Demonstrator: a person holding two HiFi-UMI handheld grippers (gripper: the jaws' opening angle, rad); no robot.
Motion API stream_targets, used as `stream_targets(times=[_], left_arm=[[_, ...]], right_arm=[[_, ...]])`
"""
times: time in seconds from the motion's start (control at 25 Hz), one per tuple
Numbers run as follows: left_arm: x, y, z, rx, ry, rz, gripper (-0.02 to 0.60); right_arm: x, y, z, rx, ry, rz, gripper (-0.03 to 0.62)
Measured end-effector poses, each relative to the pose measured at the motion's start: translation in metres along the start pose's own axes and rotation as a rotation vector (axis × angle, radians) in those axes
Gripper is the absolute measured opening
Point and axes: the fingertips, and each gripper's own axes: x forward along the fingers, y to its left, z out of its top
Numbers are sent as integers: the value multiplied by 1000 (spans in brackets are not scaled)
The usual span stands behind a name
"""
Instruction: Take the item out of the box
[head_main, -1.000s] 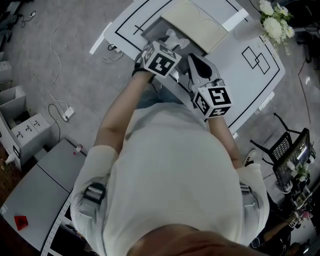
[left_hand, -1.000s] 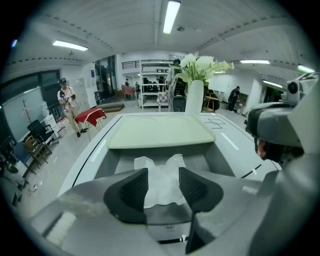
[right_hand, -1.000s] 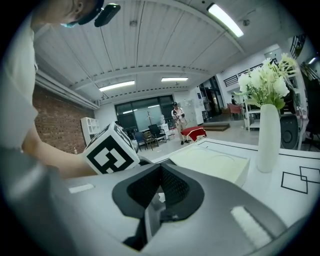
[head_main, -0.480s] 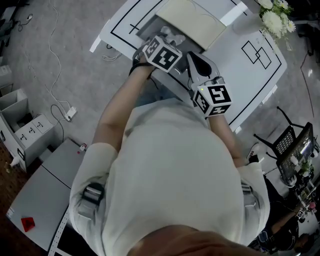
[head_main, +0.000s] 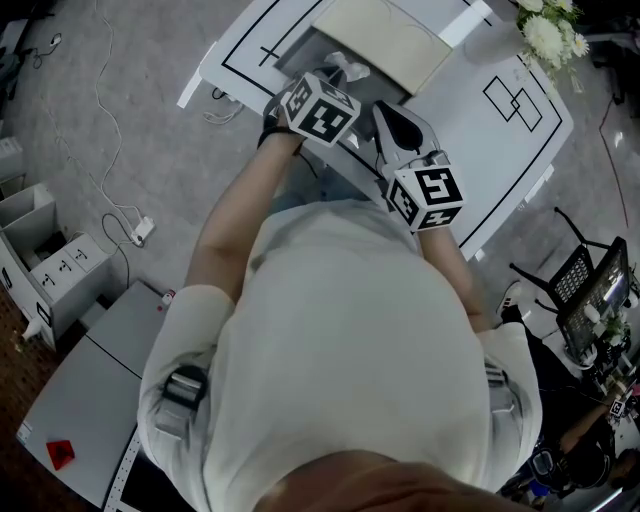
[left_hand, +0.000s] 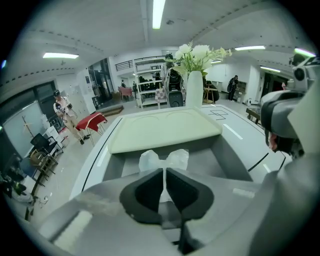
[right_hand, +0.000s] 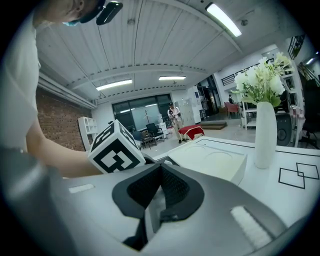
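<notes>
A crumpled clear-white plastic bag (left_hand: 172, 159) lies in an open grey box (left_hand: 227, 157), with the box's cream lid (left_hand: 165, 130) lying flat behind it. My left gripper (left_hand: 164, 172) reaches over the near wall. Its jaws are closing and the dark pads pinch the bag's thin film between them. In the head view the left gripper (head_main: 335, 80) is at the box (head_main: 305, 50), where the bag (head_main: 347, 68) peeks out. My right gripper (right_hand: 160, 170) is shut with nothing in it, hovering over the table to the right of the box (head_main: 388, 118).
The white table (head_main: 500, 150) carries black line markings. A white vase of white flowers (head_main: 548, 40) stands at its far right corner, and it rises close by in the right gripper view (right_hand: 265, 130). Grey cabinets (head_main: 60, 270) and a cable lie on the floor to the left.
My left gripper has moved forward to the box and its jaws have come together on the plastic bag. The right gripper has stayed in place.
</notes>
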Motion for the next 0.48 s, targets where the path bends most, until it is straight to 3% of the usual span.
stream_targets(times=[0.48], left_arm=[[-37,-1,10,-1,-132,-13,9]], right_arm=[[-9,21,-1,-7,-22,-53,2]])
